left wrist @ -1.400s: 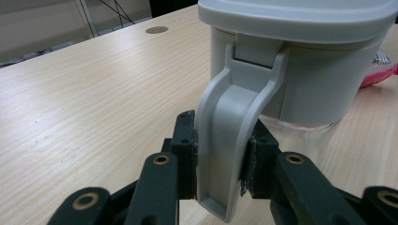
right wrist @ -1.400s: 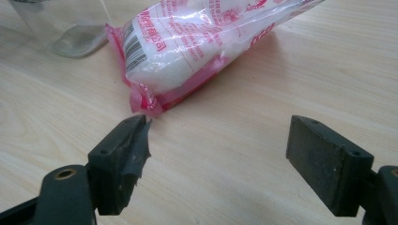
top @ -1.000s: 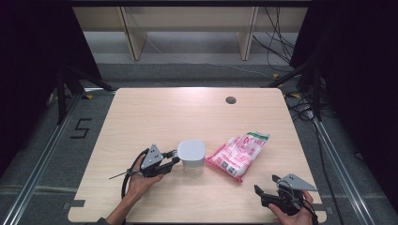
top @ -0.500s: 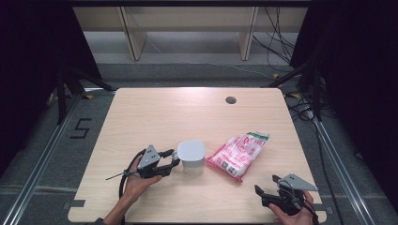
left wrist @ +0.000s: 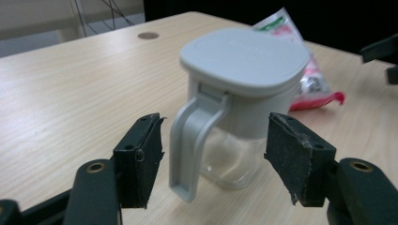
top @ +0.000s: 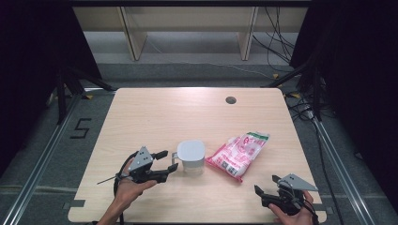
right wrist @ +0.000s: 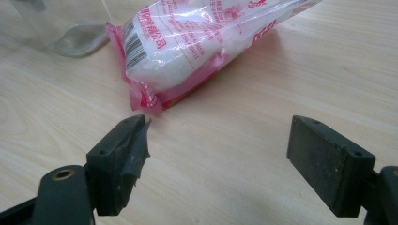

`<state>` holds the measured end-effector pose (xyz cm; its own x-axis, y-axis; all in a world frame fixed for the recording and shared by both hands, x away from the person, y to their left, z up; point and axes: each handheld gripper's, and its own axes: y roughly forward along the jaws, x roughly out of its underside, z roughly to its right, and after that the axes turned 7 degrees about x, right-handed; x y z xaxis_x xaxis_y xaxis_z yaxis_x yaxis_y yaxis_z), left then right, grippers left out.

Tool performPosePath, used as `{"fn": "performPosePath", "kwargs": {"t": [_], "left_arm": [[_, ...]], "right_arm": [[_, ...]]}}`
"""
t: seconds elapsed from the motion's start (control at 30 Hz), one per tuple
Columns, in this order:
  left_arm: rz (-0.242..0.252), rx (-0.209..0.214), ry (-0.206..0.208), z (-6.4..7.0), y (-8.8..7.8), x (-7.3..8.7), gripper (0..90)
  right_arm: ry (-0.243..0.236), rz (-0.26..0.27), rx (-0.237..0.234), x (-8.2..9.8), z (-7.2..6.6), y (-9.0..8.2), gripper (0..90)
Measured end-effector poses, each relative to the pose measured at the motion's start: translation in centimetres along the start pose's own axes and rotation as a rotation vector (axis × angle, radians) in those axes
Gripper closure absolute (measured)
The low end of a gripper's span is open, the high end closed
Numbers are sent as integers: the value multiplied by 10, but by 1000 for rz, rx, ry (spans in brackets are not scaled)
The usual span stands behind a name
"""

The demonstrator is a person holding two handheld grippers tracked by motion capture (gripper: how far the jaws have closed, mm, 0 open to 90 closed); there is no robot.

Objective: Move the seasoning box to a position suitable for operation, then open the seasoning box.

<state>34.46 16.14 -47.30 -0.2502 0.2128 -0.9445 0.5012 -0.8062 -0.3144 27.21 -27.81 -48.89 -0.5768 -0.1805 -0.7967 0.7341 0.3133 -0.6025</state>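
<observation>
A small clear jug (top: 191, 154) with a grey lid and grey handle stands near the table's front middle. My left gripper (top: 168, 161) is just to its left and open; its jaws have just been opening. In the left gripper view the handle (left wrist: 190, 145) stands between the spread pads (left wrist: 138, 159), and neither pad touches it. A pink and white plastic bag (top: 239, 152) lies to the right of the jug. My right gripper (top: 265, 185) rests open near the front right edge. In its own view the bag (right wrist: 197, 42) lies a little beyond the jaws.
The wooden table (top: 155, 112) has a round cable hole (top: 230, 100) at the back right. A person's hands hold both grippers at the front edge. Wooden shelf legs and cables stand on the floor beyond the table.
The left gripper's jaws have spread apart from the jug's handle, and the hand has drawn back and risen slightly. The jug, the bag and the right gripper have stayed in place.
</observation>
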Motion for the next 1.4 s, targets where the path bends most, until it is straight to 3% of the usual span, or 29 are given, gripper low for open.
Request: {"fn": "performPosePath", "kwargs": {"t": [0.1, 0.27, 0.33, 0.47, 0.63, 0.67, 0.73, 0.77, 0.8, 0.87, 0.9, 1.0, 1.13, 1.2, 1.23, 1.3, 1.33, 1.37, 1.4], "left_arm": [[19, -7, 9, 2, -3, -6, 380], [41, -1, 2, 1, -6, -11, 472], [42, 9, 10, 0, -5, -13, 521], [40, 16, -22, 0, -5, -20, 575], [28, 14, -1, 0, 0, -26, 682], [21, 18, 16, -2, 1, -28, 707], [30, 16, 2, -1, 3, -30, 750], [37, 20, 4, 0, 5, -31, 772], [30, 15, 16, 0, 5, -33, 795], [28, 4, 30, 1, 8, -35, 836], [28, 1, 39, 2, 10, -36, 849], [13, 5, 50, 1, 15, -38, 870], [15, 10, 33, 1, 20, -36, 889], [12, 2, 33, -1, 22, -35, 890], [17, 10, 25, -3, 23, -34, 890], [13, 0, 20, -5, 22, -34, 889], [13, -2, 19, -5, 22, -34, 889], [13, 0, 24, -6, 22, -34, 889], [12, 0, 24, -6, 22, -34, 889]], "right_arm": [[-50, 18, 2, 0, 4, 2, 216], [-51, 14, 18, 0, 3, 3, 216], [-36, 13, -9, -1, 3, 2, 216], [-44, 19, -10, -1, 3, 2, 214], [-37, 14, -4, -1, 2, 2, 214], [-65, 24, 2, -1, 4, 2, 214], [-51, 22, -13, -1, 2, 3, 213], [-69, 29, -1, -2, 3, 2, 212], [-30, 9, 5, -1, 0, 2, 211], [-22, 7, -6, -2, -1, 0, 204], [-52, 33, -14, -2, 2, 3, 199], [-65, 38, -14, -4, 0, 2, 184], [-84, 60, -8, -5, -2, 3, 165], [-47, 75, -33, -6, -8, 3, 154], [-67, 90, -43, -7, -6, 4, 154], [-56, 99, -49, -7, -10, 4, 154], [-90, 100, -37, -8, -8, 5, 155], [-91, 105, -35, -9, -8, 6, 155], [-62, 89, -37, -8, -10, 4, 157]]}}
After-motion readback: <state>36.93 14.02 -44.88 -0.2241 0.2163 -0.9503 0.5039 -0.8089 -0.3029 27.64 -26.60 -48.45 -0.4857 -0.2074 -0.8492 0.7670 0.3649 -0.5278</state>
